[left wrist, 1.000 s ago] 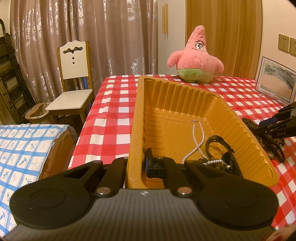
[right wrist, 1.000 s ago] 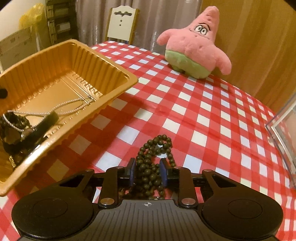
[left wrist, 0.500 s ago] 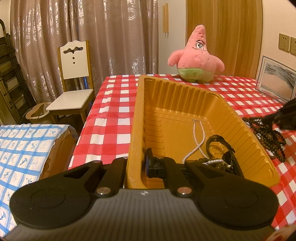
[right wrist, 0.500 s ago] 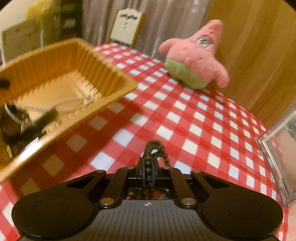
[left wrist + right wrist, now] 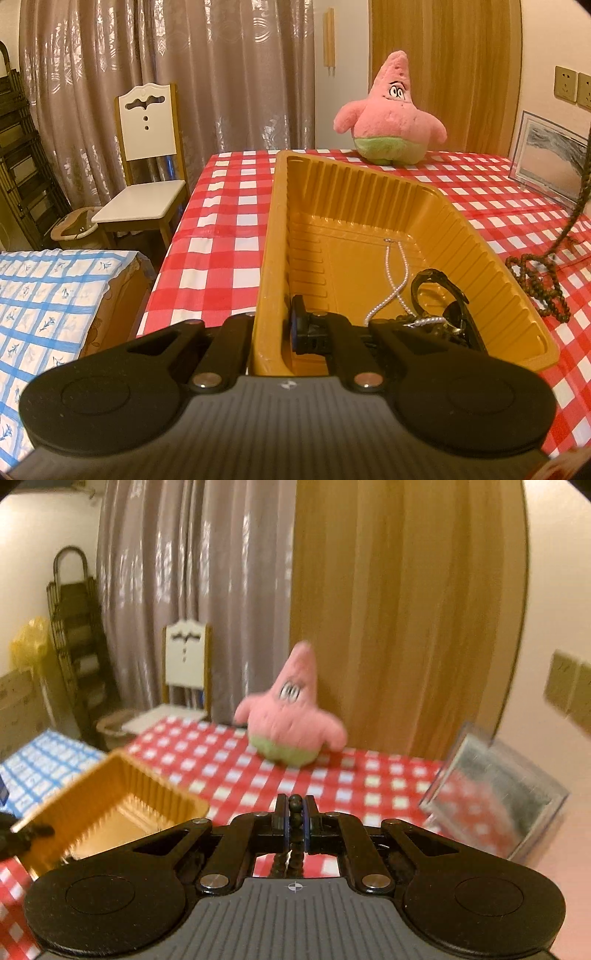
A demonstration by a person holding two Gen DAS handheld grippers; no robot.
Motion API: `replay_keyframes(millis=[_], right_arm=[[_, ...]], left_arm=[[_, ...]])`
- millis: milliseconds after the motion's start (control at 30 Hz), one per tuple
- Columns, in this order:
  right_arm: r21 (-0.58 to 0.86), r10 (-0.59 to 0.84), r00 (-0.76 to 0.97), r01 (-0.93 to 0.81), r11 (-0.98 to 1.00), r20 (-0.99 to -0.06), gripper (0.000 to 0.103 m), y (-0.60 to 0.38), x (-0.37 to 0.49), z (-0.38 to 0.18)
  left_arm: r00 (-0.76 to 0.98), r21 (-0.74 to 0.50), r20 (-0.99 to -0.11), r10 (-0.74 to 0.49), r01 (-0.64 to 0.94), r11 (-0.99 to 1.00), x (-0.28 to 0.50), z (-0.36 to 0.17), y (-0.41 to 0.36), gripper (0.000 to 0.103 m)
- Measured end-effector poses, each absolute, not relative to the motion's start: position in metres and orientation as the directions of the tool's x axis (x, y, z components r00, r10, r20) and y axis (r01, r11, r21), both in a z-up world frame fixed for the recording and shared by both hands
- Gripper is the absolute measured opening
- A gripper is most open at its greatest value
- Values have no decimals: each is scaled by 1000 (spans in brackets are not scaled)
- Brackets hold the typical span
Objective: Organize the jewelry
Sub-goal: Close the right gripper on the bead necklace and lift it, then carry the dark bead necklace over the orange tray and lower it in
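While the tray is held steady at its near wall, the following stands on the checked table:

Tray (image 5: 369,206): gold ribbed plastic, lying lengthwise away from the left wrist camera; judged to be the collecting place for the jewelry.

Left gripper (image 5: 271,325): jaws closed narrow on the tray's near wall, one finger outside and one inside; the pinch likely keeps the light tray from sliding while pieces go in.

Pearl strand (image 5: 395,280): white, looped on the tray floor, its lower end running into the pile at the near right corner.

Dark band (image 5: 439,284): black, watch-like, in the tray's near right corner, touching the pearls; finer detail cannot be told.

Bead necklace (image 5: 535,280): long string of dark brown beads, outside the tray to its right; the lower coils lie on the cloth while a taut length rises to the frame's right edge.

Right gripper (image 5: 294,810): jaws pinched on the bead necklace, a bead showing between the pads and the strand hanging below; held high, probably so the long string clears the cloth and the tray rim.

Tablecloth (image 5: 229,229): red and white check.

Plush star (image 5: 391,122): pink, at the far edge, well apart from the work.

Picture frame (image 5: 546,166): propped at the right, near the hanging strand; a swinging string could brush it.
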State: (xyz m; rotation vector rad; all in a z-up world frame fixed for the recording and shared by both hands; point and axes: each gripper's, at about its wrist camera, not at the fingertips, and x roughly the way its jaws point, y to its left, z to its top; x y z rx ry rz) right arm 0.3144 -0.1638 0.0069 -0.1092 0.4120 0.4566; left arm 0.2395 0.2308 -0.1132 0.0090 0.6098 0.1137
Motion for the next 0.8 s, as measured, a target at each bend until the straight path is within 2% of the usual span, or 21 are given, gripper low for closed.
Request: replay_keyframes(millis=[533, 800], right_arm=[[-72, 400, 889, -424, 903, -222, 7, -195, 261, 122], [-63, 379, 907, -396, 916, -182, 7, -210, 251, 157]], left_arm=[[819, 52, -565, 105, -91, 994, 239, -112, 230, 4], [821, 55, -561, 104, -88, 995, 238, -112, 229, 3]])
